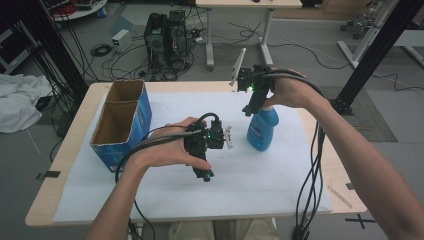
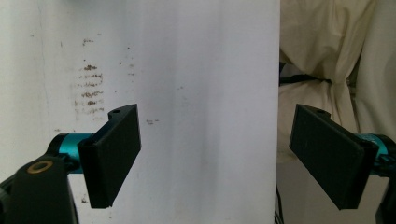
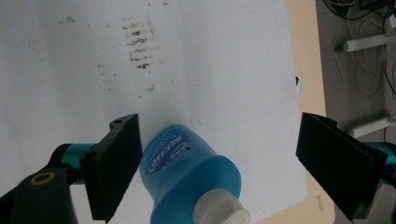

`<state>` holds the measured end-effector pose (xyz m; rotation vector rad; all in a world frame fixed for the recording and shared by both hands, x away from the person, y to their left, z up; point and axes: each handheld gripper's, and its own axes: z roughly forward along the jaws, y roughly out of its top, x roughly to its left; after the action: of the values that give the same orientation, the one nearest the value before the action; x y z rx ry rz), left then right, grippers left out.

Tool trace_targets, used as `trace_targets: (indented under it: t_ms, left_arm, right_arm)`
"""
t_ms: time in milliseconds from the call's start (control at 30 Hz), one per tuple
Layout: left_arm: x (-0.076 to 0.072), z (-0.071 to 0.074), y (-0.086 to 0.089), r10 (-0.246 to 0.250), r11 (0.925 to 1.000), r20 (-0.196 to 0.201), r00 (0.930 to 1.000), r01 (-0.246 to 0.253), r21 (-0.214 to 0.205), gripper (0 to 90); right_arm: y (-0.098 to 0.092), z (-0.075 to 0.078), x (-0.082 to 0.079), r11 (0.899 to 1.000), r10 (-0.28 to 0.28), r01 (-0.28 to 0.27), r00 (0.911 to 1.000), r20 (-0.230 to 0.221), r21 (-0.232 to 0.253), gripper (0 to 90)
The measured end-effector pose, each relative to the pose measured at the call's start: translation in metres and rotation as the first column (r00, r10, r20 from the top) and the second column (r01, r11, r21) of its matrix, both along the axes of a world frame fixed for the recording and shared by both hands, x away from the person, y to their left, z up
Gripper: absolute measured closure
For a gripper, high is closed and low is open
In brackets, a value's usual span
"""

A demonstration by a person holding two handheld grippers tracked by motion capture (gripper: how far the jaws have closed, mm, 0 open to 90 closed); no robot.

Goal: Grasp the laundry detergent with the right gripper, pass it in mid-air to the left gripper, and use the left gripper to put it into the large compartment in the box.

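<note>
A blue bottle [image 1: 262,129] with a white neck stands upright on the white sheet [image 1: 260,185], right of the table's middle. My right gripper [image 1: 248,110] hangs just above its top, jaws pointing down. In the right gripper view the bottle [image 3: 187,172] sits between the wide-open jaws of that gripper [image 3: 219,126], close by the left-hand one; contact cannot be told. My left gripper [image 1: 205,174] is held over the sheet's middle, tipped toward the person. Its own view shows this gripper [image 2: 217,116] open, with nothing between its jaws, over the stained sheet [image 2: 196,70].
An open blue cardboard box [image 1: 122,122] with two compartments stands at the table's left. Brown smudges [image 3: 137,46] mark the sheet. Cables trail from both grippers over the table's near edge [image 1: 345,202]. Computer towers [image 1: 167,37] and another table's legs stand on the floor beyond.
</note>
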<state>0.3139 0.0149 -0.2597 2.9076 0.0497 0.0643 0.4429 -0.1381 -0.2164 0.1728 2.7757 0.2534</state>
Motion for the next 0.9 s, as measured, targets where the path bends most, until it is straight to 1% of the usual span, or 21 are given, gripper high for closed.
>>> trace_targets:
  t_ms: [67, 100, 133, 167, 267, 300, 333, 367, 400, 433, 467, 500, 767, 800, 833, 867, 900]
  left_arm:
    - [0.000, 0.000, -0.001, -0.004, 1.0000, -0.001, 1.0000, 0.004, -0.001, 16.7]
    - [0.000, 0.000, 0.000, 0.003, 1.0000, -0.001, 1.0000, -0.003, -0.001, 16.7]
    - [0.000, 0.000, 0.000, 0.000, 1.0000, -0.001, 1.0000, 0.000, 0.002, 16.7]
    - [0.000, 0.000, -0.001, -0.004, 1.0000, -0.002, 1.0000, 0.004, 0.001, 16.6]
    - [-0.001, -0.001, -0.002, -0.007, 1.0000, -0.001, 1.0000, 0.007, -0.003, 16.7]
    - [-0.001, -0.001, -0.003, -0.008, 1.0000, -0.002, 1.0000, 0.008, -0.002, 16.7]
    - [0.000, 0.000, -0.002, -0.004, 1.0000, 0.001, 1.0000, 0.004, 0.000, 16.7]
    - [0.001, 0.000, 0.000, 0.001, 1.0000, 0.001, 1.0000, -0.001, 0.001, 16.7]
    - [0.000, 0.000, -0.001, -0.005, 1.0000, -0.001, 1.0000, 0.005, 0.002, 16.7]
    - [0.021, -0.005, -0.007, -0.017, 0.9998, -0.015, 0.9997, 0.017, 0.007, 16.7]
    - [-0.001, -0.002, -0.004, -0.012, 0.9999, -0.003, 0.9999, 0.012, 0.000, 16.7]
    - [-0.001, -0.003, -0.004, -0.007, 1.0000, -0.003, 1.0000, 0.007, -0.003, 16.7]
    - [-0.002, -0.003, -0.006, -0.014, 0.9999, -0.006, 0.9999, 0.014, 0.001, 16.7]
    - [-0.002, -0.004, -0.006, -0.015, 0.9999, -0.007, 0.9999, 0.015, -0.003, 16.7]
    - [-0.001, -0.002, -0.004, -0.007, 1.0000, -0.003, 1.0000, 0.007, -0.003, 16.7]
    - [-0.002, -0.003, -0.005, -0.015, 0.9999, -0.007, 0.9999, 0.015, 0.001, 16.7]
    - [-0.002, -0.005, -0.006, -0.013, 0.9999, -0.009, 0.9999, 0.013, -0.001, 16.7]
  right_arm:
    - [0.000, -0.001, 0.001, 1.000, 0.006, -0.006, 1.0000, 0.002, 0.000, 13.7]
    - [-0.002, 0.003, -0.002, 1.000, -0.007, 0.007, 1.0000, -0.003, 0.015, 13.7]
    - [0.001, -0.001, 0.002, 1.000, 0.012, -0.012, 0.9999, 0.001, -0.003, 13.7]
    - [0.000, 0.000, 0.000, 1.000, 0.002, -0.002, 1.0000, 0.001, -0.002, 13.7]
    - [-0.004, 0.006, -0.003, 0.999, -0.025, 0.025, 0.9997, -0.005, 0.029, 13.6]
    - [-0.004, 0.005, -0.003, 0.999, -0.021, 0.022, 0.9998, -0.004, 0.027, 13.7]
    - [-0.007, 0.008, -0.003, 0.998, -0.040, 0.040, 0.9992, -0.009, 0.039, 13.7]
    - [-0.003, 0.004, -0.003, 1.000, -0.011, 0.011, 0.9999, -0.007, 0.022, 13.7]
    - [0.001, -0.002, 0.002, 1.000, 0.021, -0.021, 0.9998, 0.000, -0.003, 13.7]
    - [-0.002, 0.003, -0.002, 1.000, -0.009, 0.009, 1.0000, 0.000, 0.009, 13.7]
    - [0.007, -0.027, 0.021, 0.989, 0.142, -0.143, 0.9896, -0.022, -0.041, 13.7]
    - [-0.011, 0.010, -0.005, 0.997, -0.055, 0.055, 0.9984, -0.013, 0.047, 13.7]
    - [-0.011, 0.010, -0.005, 0.997, -0.054, 0.054, 0.9985, -0.013, 0.046, 13.7]
    - [-0.018, 0.009, -0.007, 0.996, -0.073, 0.074, 0.9971, -0.022, 0.052, 13.7]
    - [-0.020, 0.011, -0.007, 0.995, -0.081, 0.082, 0.9965, -0.021, 0.056, 13.7]
    - [-0.010, 0.010, -0.004, 0.998, -0.051, 0.051, 0.9986, -0.014, 0.048, 13.6]
    - [-0.017, 0.009, -0.007, 0.996, -0.071, 0.072, 0.9973, -0.020, 0.050, 13.7]
